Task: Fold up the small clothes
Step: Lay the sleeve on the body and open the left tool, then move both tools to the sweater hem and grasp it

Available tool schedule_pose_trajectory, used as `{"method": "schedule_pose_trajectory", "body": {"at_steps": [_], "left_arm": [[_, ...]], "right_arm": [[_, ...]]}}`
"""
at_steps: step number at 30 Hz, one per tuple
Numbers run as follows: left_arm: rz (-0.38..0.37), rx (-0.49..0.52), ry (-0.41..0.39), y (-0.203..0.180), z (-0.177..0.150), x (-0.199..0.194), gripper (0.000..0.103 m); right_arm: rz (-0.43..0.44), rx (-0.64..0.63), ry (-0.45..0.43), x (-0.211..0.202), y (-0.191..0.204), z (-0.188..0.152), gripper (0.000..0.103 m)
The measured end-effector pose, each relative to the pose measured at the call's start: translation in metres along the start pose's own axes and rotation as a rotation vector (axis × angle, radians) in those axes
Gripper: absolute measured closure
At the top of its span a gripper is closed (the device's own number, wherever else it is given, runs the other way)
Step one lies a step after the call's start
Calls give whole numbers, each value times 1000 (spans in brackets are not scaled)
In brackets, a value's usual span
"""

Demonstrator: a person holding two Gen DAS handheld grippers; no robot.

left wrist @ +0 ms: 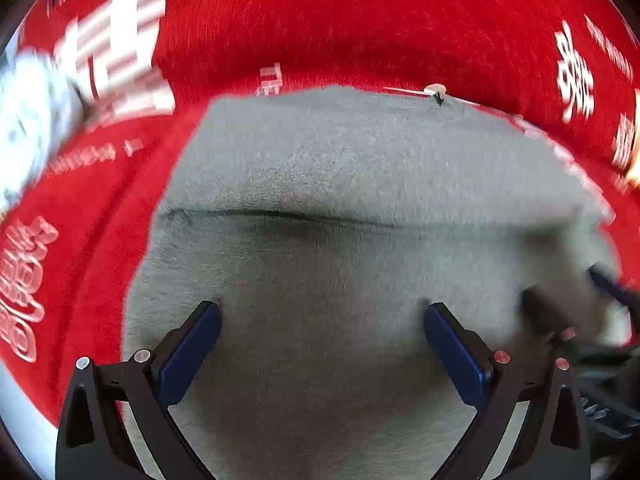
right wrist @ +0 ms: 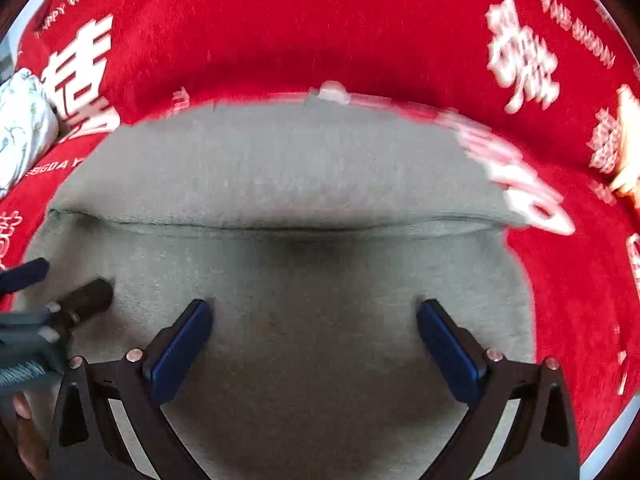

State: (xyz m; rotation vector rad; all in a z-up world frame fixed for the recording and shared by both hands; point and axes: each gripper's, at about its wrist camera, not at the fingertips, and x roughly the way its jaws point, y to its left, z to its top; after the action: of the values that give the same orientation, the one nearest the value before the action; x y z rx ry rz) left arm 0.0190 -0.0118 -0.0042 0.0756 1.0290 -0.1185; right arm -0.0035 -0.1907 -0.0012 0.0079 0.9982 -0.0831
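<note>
A grey garment [left wrist: 340, 184] lies flat on the red cloth, with a fold line across its middle; it also fills the right wrist view [right wrist: 280, 168]. My left gripper [left wrist: 322, 310] is open, its blue pads spread just above the near half of the garment. My right gripper [right wrist: 314, 308] is open too, over the same near half. The right gripper's fingers [left wrist: 600, 300] show blurred at the right edge of the left wrist view. The left gripper's fingers [right wrist: 60, 292] show at the left edge of the right wrist view. Neither holds anything.
A red cloth [left wrist: 320, 20] with white lettering covers the surface [right wrist: 320, 20]. A white patterned bundle of fabric [right wrist: 20, 128] lies at the far left [left wrist: 28, 120]. A pale orange object [right wrist: 628, 152] sits at the right edge.
</note>
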Motion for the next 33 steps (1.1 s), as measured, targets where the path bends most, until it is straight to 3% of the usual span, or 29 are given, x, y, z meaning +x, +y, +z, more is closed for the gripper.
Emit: {"method": "schedule_pose_trajectory", "body": {"at_steps": [4,10,16,23,28,30,33], "left_arm": [[-18,7,-37,2,-18,-11,0],[-33,28,-109,5,-51,-29,0],[-44,40,-126,10,-83,-46,0],[-66,61,-103,19,-126,-63,0],[-68,153,11,10,-145,-69,0],[-91,167,-7,4,-148,-75,0],[-56,235,-38,-12,-153,-71,0]], "right_arm": [[28,4,-21,-13,-3,-19,1],[28,-24,-137,-39,-2,-61,1],[37,-65,-185,-60,-1,-96,1],[55,-158,-178,-81,-4,-141,1],[11,-243,-78,-89,0,-161,0],[27,-207,-61,-94,1,-157,0],[48,-188,-126,-100,8,-152,0]]}}
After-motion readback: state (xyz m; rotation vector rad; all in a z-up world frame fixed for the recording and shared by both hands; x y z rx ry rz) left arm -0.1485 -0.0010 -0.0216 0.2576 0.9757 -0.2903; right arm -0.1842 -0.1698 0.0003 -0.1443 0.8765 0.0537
